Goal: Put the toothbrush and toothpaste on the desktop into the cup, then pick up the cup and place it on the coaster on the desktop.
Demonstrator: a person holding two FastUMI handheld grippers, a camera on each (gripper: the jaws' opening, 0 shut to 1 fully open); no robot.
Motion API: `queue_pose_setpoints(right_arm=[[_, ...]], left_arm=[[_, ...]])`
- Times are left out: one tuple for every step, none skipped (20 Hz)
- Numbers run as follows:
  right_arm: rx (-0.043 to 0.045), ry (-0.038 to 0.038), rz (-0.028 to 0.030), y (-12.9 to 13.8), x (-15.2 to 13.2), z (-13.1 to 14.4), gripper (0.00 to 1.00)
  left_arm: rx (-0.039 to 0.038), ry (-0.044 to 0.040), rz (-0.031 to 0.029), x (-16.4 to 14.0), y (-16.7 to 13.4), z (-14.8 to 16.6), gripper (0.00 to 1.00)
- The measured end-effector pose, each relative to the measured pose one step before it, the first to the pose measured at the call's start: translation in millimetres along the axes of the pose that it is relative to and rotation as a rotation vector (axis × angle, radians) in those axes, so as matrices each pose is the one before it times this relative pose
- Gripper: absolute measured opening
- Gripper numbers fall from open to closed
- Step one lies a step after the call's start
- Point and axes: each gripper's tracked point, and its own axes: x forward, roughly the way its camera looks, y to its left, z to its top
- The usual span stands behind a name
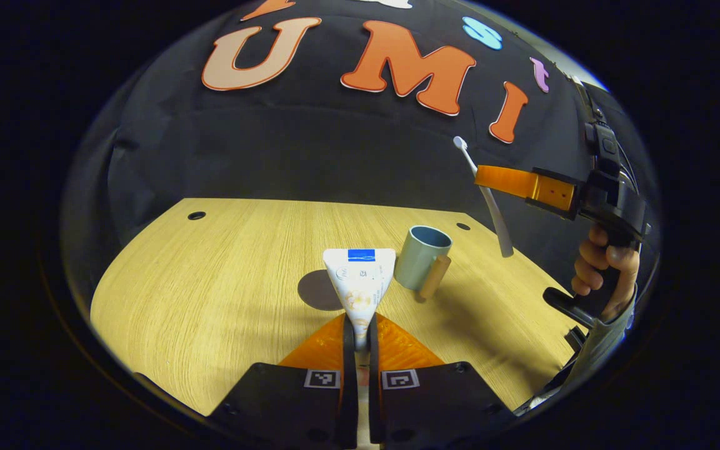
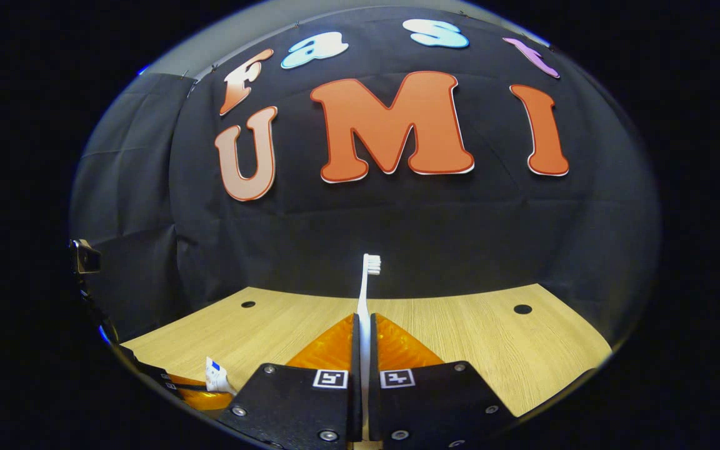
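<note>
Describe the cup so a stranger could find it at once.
On the wooden desktop, look toward the far right side, just right of the dark round coaster. There stands the cup, upright, grey-blue, open-topped, with a wooden handle.

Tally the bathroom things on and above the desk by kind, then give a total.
Toothbrush: 1
Toothpaste: 1
Cup: 1
Coaster: 1
Total: 4
</note>
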Motion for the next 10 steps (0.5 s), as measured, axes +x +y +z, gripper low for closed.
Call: queue_pose_setpoints(right_arm=[[-0.00097,-0.01228,0.00334,-0.10,5.12,0.91,0.05],[-0.00265,-0.01235,0.00983,1.24,6.57,2.03,0.04],[0.00286,-0.00176,0.01005,1.30,5.39,-1.08,0.05],[0.00816,0.00037,0.00752,0.39,5.03,-2.41,0.04],[0.00524,-0.00195,0.00331,-1.14,4.75,-1.13,0.04],[0.00440,-0.00531,0.00045,-1.96,5.19,-0.97,0.04],[0.00398,-0.01037,0.00291,-1.24,3.82,0.06,0.04],[0.00513,-0.00629,0.00470,-0.07,5.04,0.99,0.04],[0.00616,0.00134,0.00733,-0.21,4.86,-0.97,0.04],[0.00277,0.00236,0.00453,-1.48,5.10,-3.22,0.04]], left_arm=[[-0.00560,-0.00525,0.00030,0.08,-0.59,0.56,0.11],[-0.00475,-0.00551,-0.00004,0.19,-1.27,0.33,0.12],[-0.00133,-0.00462,0.00311,0.23,0.60,0.97,0.12],[0.00034,-0.00486,0.00539,1.00,0.94,0.77,0.11],[0.00260,-0.00423,0.00524,0.25,0.45,0.92,0.10],[0.00188,-0.00515,0.00620,-0.65,0.34,-0.08,0.10],[0.00264,-0.00758,0.00656,-0.22,-0.13,1.15,0.11],[0.00304,-0.00868,0.00630,-0.70,-0.05,0.36,0.11],[0.00172,-0.00496,0.00632,0.41,0.19,1.00,0.10],[0.00235,0.00124,0.00398,0.15,-0.27,-0.91,0.10]])
